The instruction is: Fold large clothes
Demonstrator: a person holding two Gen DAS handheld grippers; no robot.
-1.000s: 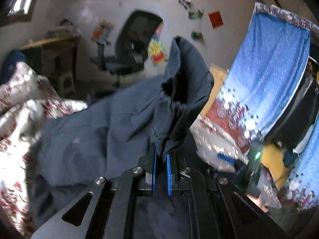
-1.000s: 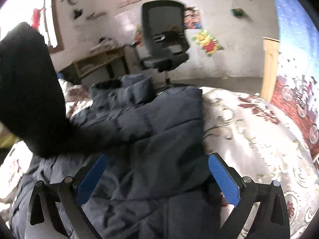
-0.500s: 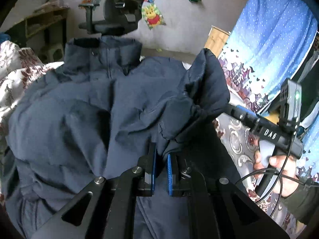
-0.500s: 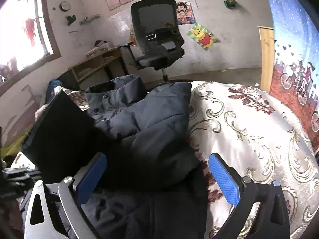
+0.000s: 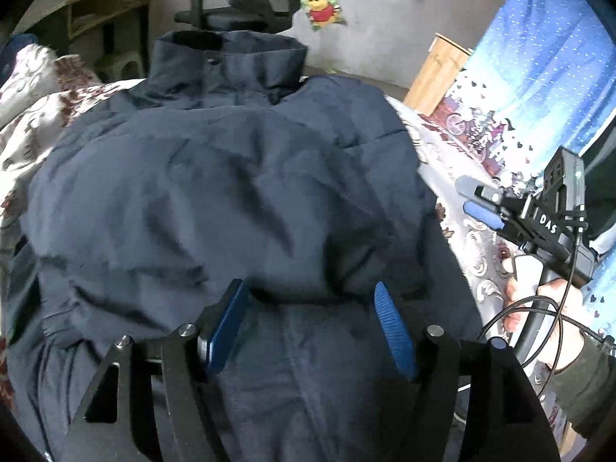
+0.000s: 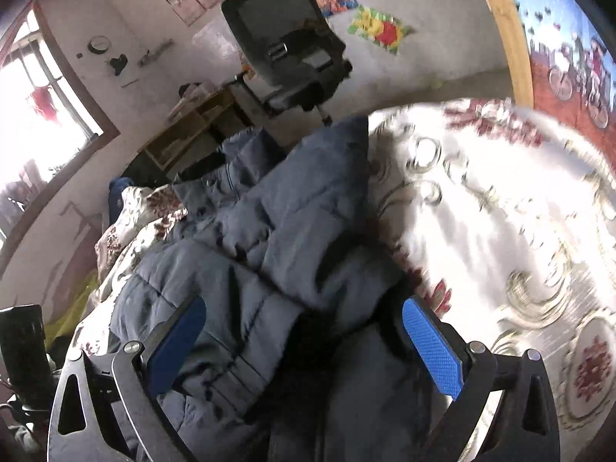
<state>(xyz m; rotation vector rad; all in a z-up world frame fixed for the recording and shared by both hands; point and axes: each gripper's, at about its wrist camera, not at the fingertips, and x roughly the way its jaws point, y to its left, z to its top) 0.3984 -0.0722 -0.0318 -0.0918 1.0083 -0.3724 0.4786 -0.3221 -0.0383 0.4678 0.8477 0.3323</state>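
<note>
A dark navy padded jacket (image 5: 231,192) lies on the bed, collar (image 5: 227,57) at the far end, with a sleeve folded across its body. My left gripper (image 5: 308,308) is open just above the jacket's lower middle, holding nothing. The jacket also shows in the right wrist view (image 6: 288,250), with the folded sleeve lying across it. My right gripper (image 6: 304,331) is open over the jacket's right edge, empty. The right gripper also shows in the left wrist view (image 5: 481,208), held by a hand at the right.
The jacket rests on a white bedspread with red floral pattern (image 6: 500,211). A black office chair (image 6: 292,46) and a wooden desk (image 6: 192,134) stand beyond the bed. A blue curtain (image 5: 539,77) hangs at the right. A window (image 6: 38,115) is at the left.
My left gripper has let go of the sleeve and opened wide; the sleeve now lies folded across the jacket. The right gripper stayed open and tilted.
</note>
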